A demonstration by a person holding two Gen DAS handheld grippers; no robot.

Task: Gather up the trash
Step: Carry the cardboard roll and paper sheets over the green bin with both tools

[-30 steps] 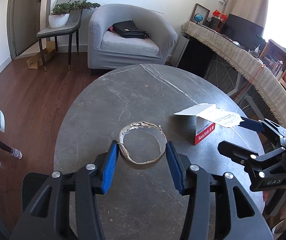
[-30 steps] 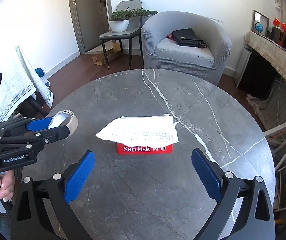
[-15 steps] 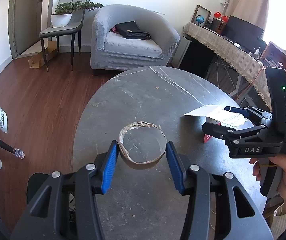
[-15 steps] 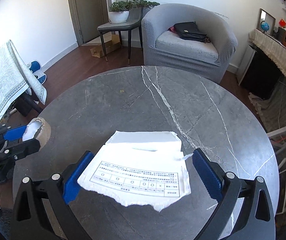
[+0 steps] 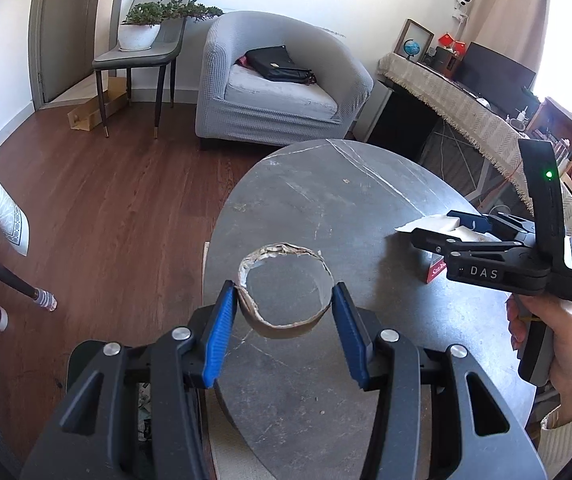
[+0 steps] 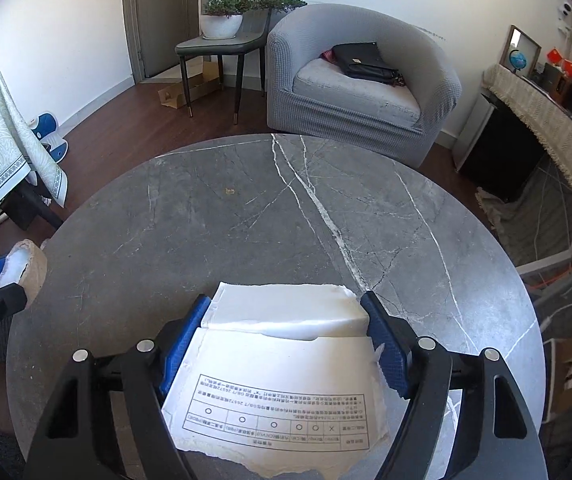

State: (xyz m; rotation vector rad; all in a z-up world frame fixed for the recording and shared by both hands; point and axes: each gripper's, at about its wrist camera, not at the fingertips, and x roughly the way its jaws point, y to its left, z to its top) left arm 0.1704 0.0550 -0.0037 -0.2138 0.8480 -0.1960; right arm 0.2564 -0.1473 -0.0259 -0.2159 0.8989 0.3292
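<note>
From my right wrist, the torn white paper (image 6: 282,396) covers the box under it entirely, and its lower edge runs out of the picture. The small print on it is too fine to read. From my left wrist, my right gripper (image 5: 434,230) hides most of the red box (image 5: 437,271); only a corner shows. My right hand (image 5: 554,344) is cut off at the picture's edge.
</note>
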